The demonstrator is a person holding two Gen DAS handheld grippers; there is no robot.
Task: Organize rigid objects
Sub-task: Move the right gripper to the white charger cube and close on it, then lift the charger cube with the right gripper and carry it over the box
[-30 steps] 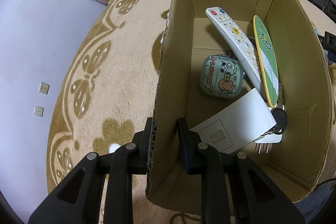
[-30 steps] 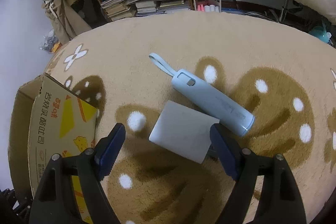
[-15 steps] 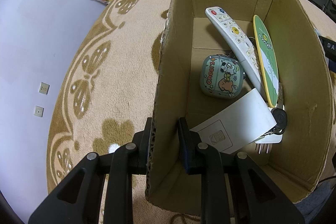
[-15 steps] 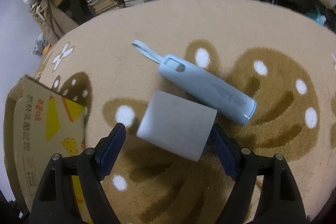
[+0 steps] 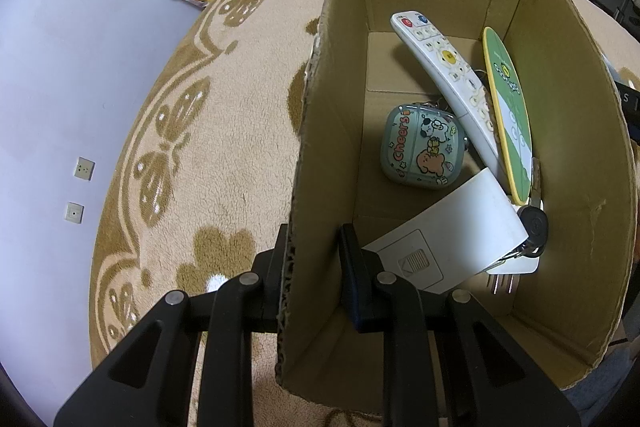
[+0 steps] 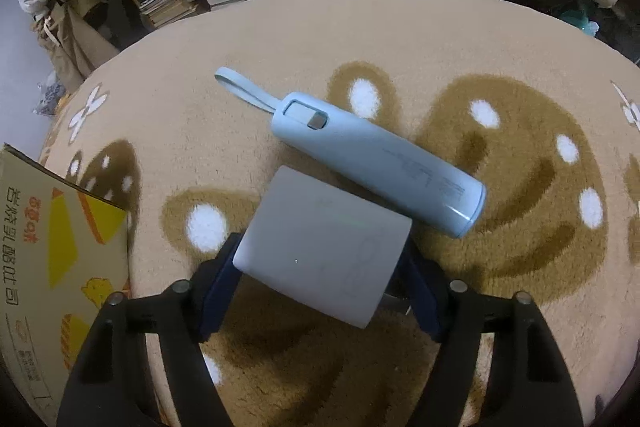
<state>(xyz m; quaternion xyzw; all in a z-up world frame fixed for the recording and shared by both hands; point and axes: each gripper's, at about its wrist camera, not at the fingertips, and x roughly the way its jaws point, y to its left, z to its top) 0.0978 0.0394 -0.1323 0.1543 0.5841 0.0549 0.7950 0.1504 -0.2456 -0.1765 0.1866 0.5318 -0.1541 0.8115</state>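
Pickup step: right tool [image 6: 322,279] closing around the grey block [image 6: 324,247] on the rug [image 6: 400,35].

Left tool [image 5: 316,267] clamps the wall of the cardboard box [image 5: 576,155], steadying it; the remote [image 5: 448,83] and a few other items are already inside. Block sits between the right fingers, apparently gripped, just beside the blue tube [image 6: 380,159]. Next, I'd guess: lift and carry left to the box.

left wrist close above box [image 5: 560,147], right wrist overlooking rug [image 6: 400,39], box [image 6: 60,247] shared
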